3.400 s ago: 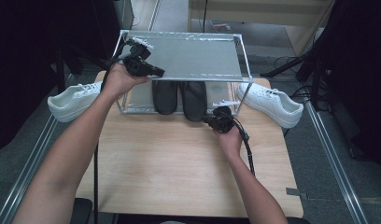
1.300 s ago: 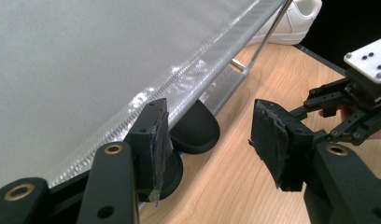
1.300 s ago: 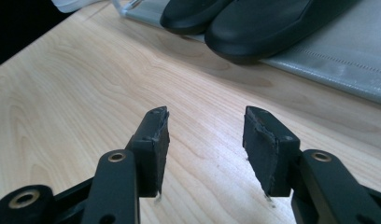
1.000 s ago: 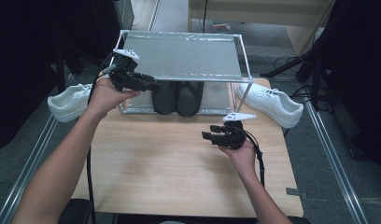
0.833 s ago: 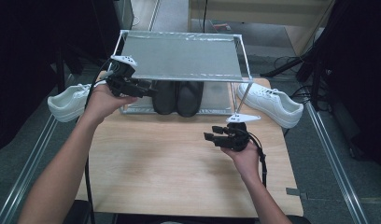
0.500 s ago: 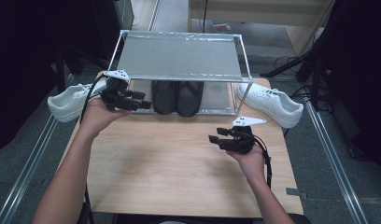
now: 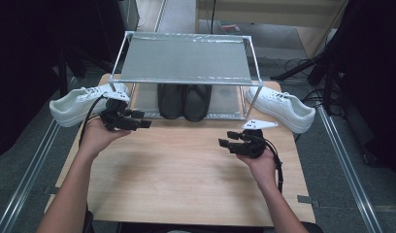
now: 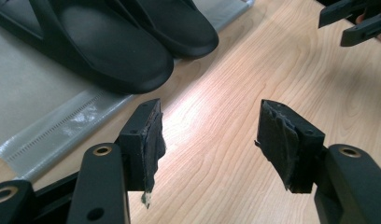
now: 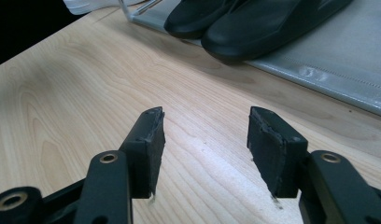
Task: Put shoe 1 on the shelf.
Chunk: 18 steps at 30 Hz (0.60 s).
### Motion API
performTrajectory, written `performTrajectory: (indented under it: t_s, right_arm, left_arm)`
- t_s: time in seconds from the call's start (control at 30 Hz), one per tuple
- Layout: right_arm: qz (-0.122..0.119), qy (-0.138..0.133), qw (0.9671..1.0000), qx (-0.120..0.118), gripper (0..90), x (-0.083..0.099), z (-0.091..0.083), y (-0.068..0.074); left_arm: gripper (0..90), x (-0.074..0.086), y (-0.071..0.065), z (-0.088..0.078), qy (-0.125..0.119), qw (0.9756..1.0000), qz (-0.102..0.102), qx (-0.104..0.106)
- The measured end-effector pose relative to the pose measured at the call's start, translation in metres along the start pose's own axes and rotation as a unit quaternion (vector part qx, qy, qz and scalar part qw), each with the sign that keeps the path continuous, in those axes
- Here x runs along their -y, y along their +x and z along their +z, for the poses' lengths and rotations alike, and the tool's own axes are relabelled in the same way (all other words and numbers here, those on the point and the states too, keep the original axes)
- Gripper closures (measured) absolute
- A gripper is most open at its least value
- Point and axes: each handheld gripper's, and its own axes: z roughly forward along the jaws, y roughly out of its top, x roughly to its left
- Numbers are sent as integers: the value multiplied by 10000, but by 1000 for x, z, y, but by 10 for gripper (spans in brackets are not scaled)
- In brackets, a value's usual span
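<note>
While the high view looks down on the light wooden table (image 7: 186, 174), the left gripper (image 7: 138, 121) hangs over the table's left side, just in front of the silver metal shoe rack (image 7: 186, 63). Its jaws have just been opening, and nothing sits between them. The right gripper (image 7: 227, 143) hangs over the right side of the table, and its jaws are apart with nothing in them. The 2 black rubber slippers (image 7: 184, 101) lie side by side on the rack's low shelf, under its grey top shelf. 1 white sneaker (image 7: 82, 103) lies left of the rack and another white sneaker (image 7: 281, 107) lies right of it.

From the left gripper view, the left gripper (image 8: 209, 128) has its 2 black jaws spread wide over bare wood. The black slippers (image 8: 118, 42) lie ahead on the grey shelf, not touching the jaws. The right gripper (image 8: 352, 21) shows far off at the top right.

From the right gripper view, the right gripper (image 9: 205, 135) also has its jaws apart over bare wood. The slippers (image 9: 254, 23) lie ahead on the shelf, well apart from the jaws.
</note>
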Motion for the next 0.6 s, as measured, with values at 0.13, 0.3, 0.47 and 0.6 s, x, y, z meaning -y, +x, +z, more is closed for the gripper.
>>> performTrajectory:
  t_s: [0.13,0.3,0.47,0.6]
  right_arm:
    - [59,19,10000,-17,474,1,1,-1]
    - [25,59,10000,-2,474,1,3,-2]
    - [47,88,9999,9,474,2,4,-2]
    - [24,87,10000,10,475,2,5,-2]
  left_arm:
    - [404,4,2,0,28,10000,33,-5]
    - [396,10,7,-3,85,10000,17,-33]
    - [397,14,12,-10,2,9999,-59,-98]
    - [396,18,17,-13,-2,9999,-106,-124]
